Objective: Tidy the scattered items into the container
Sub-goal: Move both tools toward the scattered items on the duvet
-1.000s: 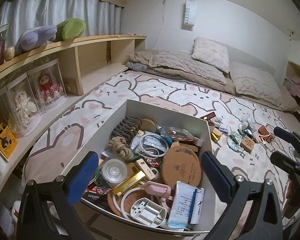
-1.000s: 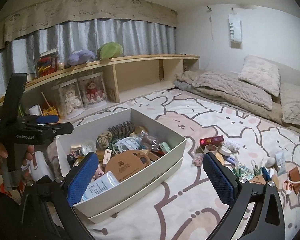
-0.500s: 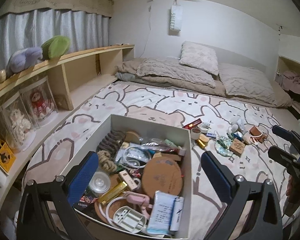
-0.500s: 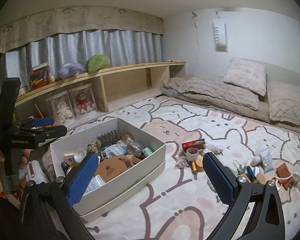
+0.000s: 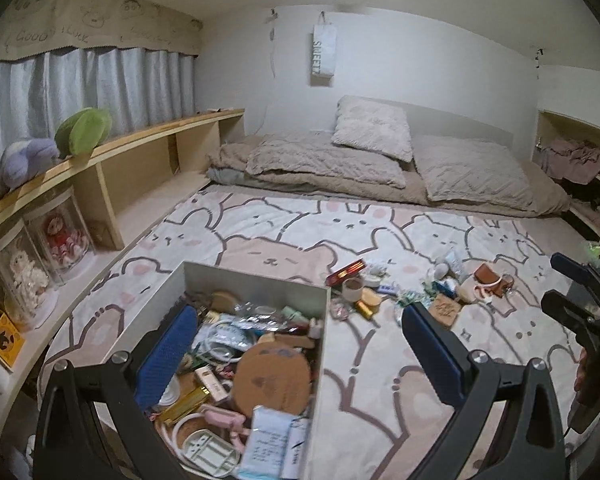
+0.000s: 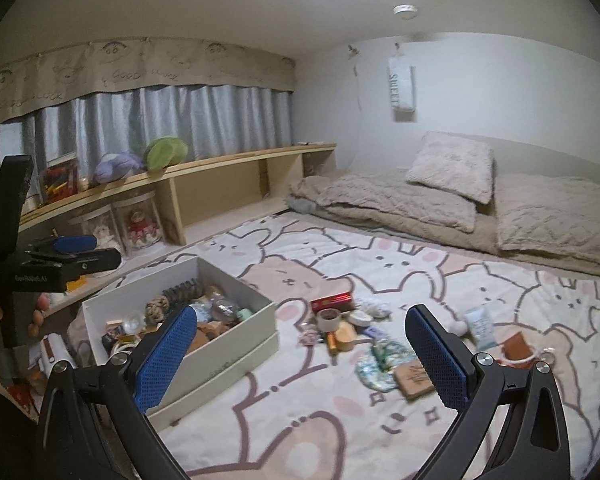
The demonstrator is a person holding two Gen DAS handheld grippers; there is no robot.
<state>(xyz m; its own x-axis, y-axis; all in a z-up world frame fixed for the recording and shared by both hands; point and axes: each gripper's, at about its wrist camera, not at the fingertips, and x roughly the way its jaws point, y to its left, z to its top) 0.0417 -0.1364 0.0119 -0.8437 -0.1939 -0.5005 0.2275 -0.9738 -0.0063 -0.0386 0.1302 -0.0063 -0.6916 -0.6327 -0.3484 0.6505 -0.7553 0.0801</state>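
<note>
White cardboard forms the container (image 6: 203, 354), a shallow box that is seen well filled with cables, cork discs and packets, and every place below is given from it. Beside its far right corner on the printed bedspread (image 6: 440, 264) the scattered items are spread in a loose band running away to the right: a red flat box (image 6: 332, 302) lies nearest that corner, a small round cup (image 6: 328, 319) just beyond it, then a crumpled patterned wrapper (image 6: 376, 364) and a wooden tag (image 6: 414, 376) farther right. The left gripper (image 5: 300, 354) is held over the container's near right corner with its blue fingers spread wide and nothing between them; the right gripper (image 6: 300, 356) is held above the bedspread to the right of the container, fingers likewise wide apart and empty. The next pickup is judged best begun with the cluster nearest the box, one item being straddled squarely before the fingers are closed, so that neighbours touching it are not dragged along.
</note>
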